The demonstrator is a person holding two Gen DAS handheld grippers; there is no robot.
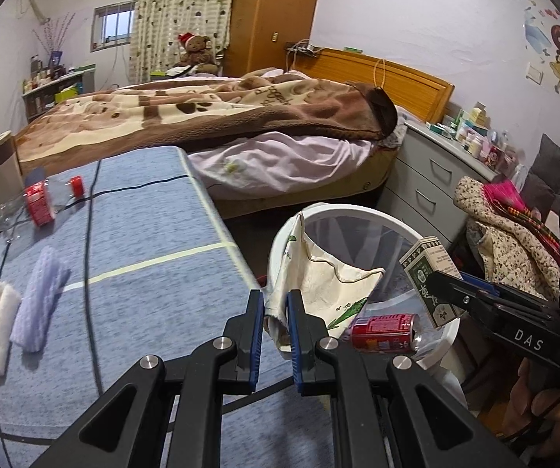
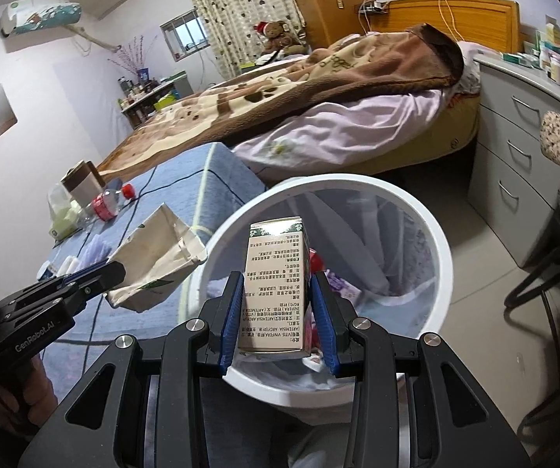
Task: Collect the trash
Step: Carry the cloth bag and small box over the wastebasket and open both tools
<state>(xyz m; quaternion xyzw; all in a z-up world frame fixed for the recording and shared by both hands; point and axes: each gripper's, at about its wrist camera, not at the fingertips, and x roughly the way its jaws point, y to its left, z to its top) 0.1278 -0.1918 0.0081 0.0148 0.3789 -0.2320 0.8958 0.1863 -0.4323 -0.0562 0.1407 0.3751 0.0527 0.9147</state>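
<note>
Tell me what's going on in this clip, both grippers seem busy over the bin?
A person is clearing trash with two handheld grippers. The right gripper is shut on a small printed carton, held above the white bin. The left gripper is shut on a crumpled paper bag at the bin's rim. A red can lies in the bin already. A plastic bottle and folded cloths remain on the blue-covered table.

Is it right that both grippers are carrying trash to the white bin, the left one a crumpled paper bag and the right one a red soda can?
Not quite. The right gripper holds a small printed carton, not a can; the right wrist view shows it clamped over the white bin. The red soda can already lies inside the bin, seen in the left wrist view. The left gripper does hold the crumpled paper bag.
</note>
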